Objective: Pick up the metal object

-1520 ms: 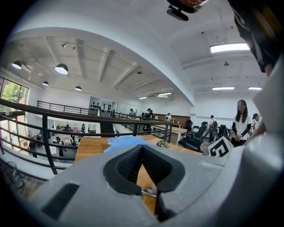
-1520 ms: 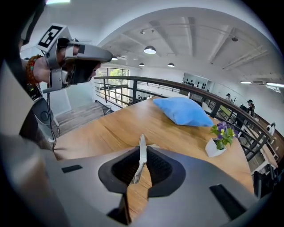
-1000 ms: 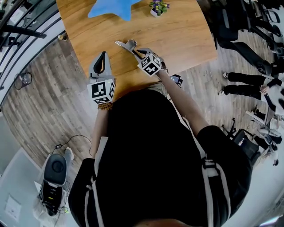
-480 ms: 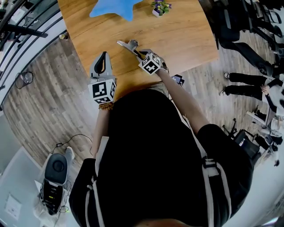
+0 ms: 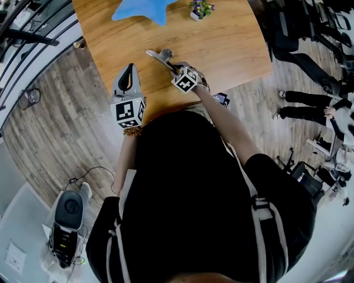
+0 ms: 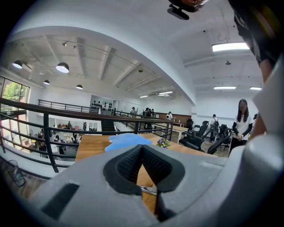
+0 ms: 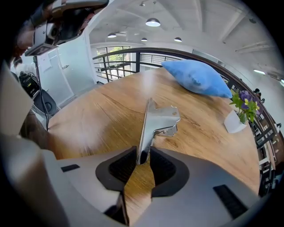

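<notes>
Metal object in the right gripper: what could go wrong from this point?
1. The right gripper pinches only the near end of the thin metal object; most of it juts out past the jaws, so it might pivot or slip.
2. The left gripper is shut and empty, off to the side, so it could not steady the piece.

table (image 5: 238,44): wood | blue pillow (image 5: 145,10): far edge | flower pot (image 5: 198,9): near pillow
</notes>
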A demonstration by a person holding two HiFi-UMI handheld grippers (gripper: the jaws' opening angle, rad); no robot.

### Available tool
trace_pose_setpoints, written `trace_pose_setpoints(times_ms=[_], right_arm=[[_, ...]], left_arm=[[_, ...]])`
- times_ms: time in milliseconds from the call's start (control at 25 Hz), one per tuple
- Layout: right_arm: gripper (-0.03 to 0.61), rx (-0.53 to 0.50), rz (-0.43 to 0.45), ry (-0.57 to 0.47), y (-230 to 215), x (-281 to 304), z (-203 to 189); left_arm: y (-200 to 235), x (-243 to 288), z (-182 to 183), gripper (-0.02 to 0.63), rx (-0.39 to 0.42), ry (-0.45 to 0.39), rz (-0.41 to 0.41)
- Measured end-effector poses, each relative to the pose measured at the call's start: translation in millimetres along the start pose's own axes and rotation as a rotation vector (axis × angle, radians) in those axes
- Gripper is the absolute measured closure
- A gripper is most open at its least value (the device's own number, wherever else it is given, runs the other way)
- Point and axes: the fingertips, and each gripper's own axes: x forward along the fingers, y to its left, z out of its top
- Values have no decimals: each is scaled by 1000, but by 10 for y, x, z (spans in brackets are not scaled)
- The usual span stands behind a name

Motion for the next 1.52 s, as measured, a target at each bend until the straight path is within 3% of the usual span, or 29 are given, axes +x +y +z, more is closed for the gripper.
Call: trace_pose_setpoints(times_ms=[1520], right_arm=[[554,71,-8,12,8,13,31]], left_arm=[[36,-44,-16,606,2,-5,10]])
